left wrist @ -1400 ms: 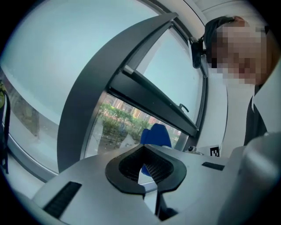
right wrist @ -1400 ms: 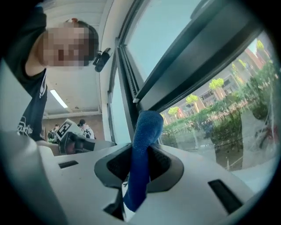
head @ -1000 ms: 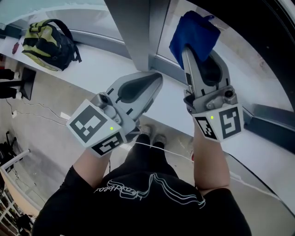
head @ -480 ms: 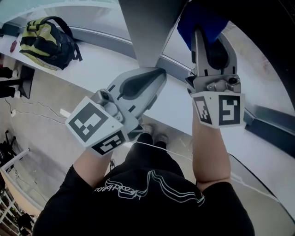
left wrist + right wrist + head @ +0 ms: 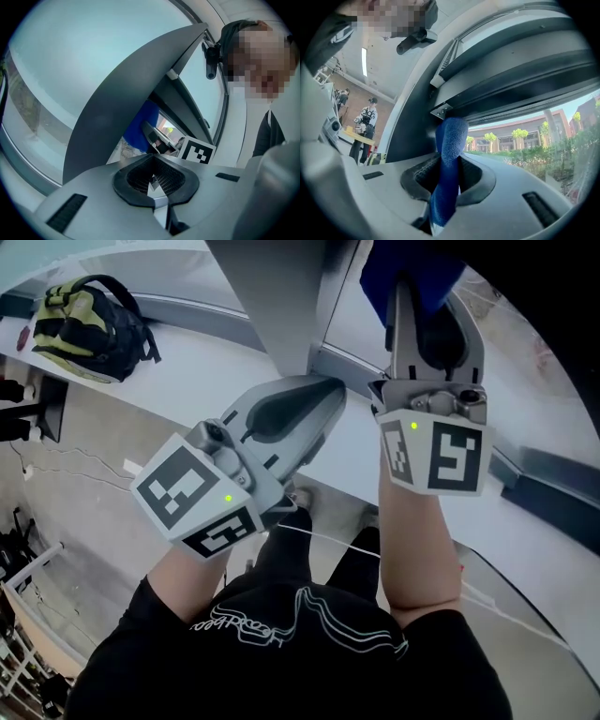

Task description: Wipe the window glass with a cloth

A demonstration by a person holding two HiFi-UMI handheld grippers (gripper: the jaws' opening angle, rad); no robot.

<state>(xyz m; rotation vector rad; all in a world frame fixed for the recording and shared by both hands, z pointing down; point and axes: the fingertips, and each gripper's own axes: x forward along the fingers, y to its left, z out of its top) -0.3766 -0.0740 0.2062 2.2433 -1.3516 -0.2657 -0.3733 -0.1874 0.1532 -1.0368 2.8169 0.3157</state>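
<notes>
Left hand-held gripper [image 5: 323, 392]: jaws together, nothing between, idle beside grey window post [image 5: 272, 287]. Right hand-held gripper [image 5: 446, 174]: you clamp folded blue microfibre cloth [image 5: 451, 136], raised against clear window glass [image 5: 525, 140] near frame corner; contact with pane unclear. Step, as judged: wiping stroke. Next: press cloth flat on pane, sweep away from post. Far: yellow-green and black backpack [image 5: 89, 320] on white ledge [image 5: 206, 357]; contents not visible.

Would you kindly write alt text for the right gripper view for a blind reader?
The right gripper is shut on a folded blue terry cloth, held close to the dark grey window frame. Beyond the glass are sunlit trees and a brick building.
</notes>
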